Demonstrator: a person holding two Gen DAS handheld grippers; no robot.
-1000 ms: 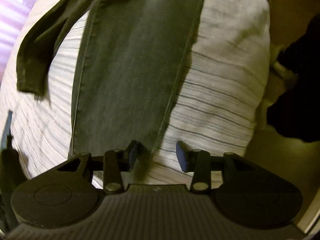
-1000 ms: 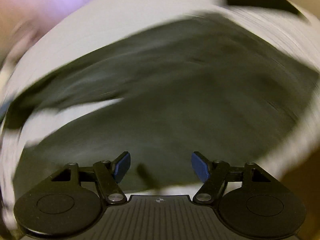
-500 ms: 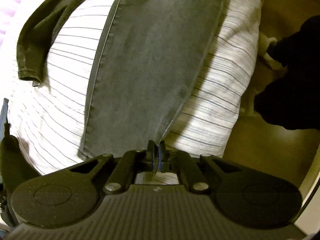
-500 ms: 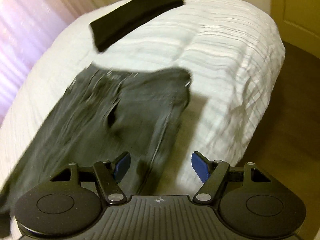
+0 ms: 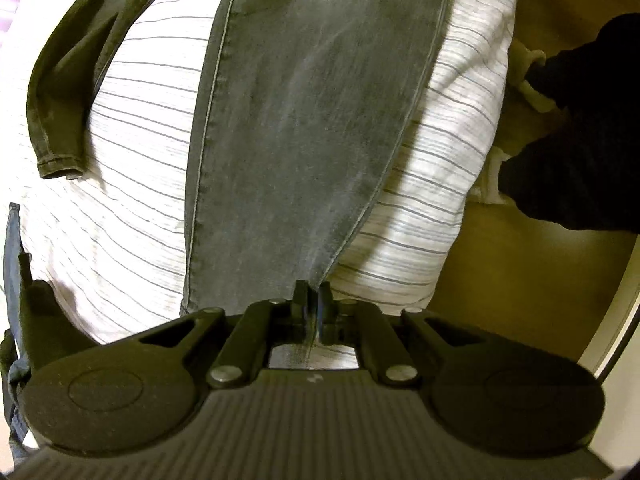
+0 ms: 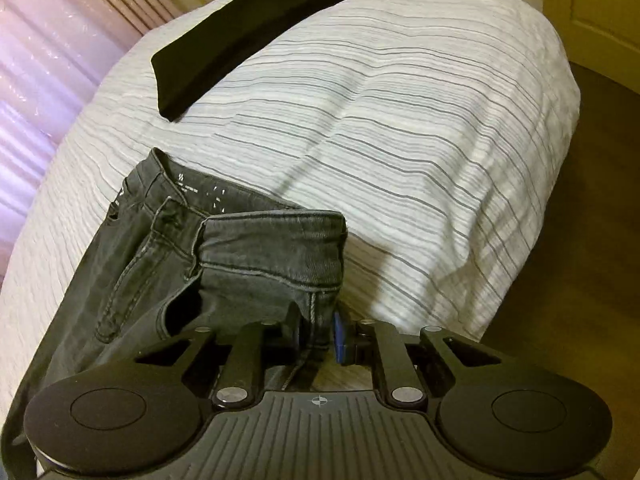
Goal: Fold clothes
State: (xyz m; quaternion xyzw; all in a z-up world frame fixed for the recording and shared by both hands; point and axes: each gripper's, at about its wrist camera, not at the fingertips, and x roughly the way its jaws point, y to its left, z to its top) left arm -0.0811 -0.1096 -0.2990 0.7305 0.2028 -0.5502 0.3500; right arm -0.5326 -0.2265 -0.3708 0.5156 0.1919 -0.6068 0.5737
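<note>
Striped bed cover [image 6: 400, 128] carries grey jeans [image 6: 248, 256]. A black folded garment [image 6: 240, 40] lies beyond the jeans. Left claw [image 5: 311, 300] pinches a leg edge; right claw [image 6: 316, 332] clamps the waistband. Jeans partly doubled, folding unfinished.

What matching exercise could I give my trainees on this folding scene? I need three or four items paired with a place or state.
Things:
1. left gripper
2. right gripper
3. black folded garment
4. olive sleeve

States or places:
A. lies at the far end of the striped bedcover
B. shut on the waistband end of the grey jeans
C. lies loose beside the jeans leg, cuff towards the camera
D. shut on the narrow end of the jeans leg

Pairs: 1-D, 2-B, 3-A, 4-C
</note>
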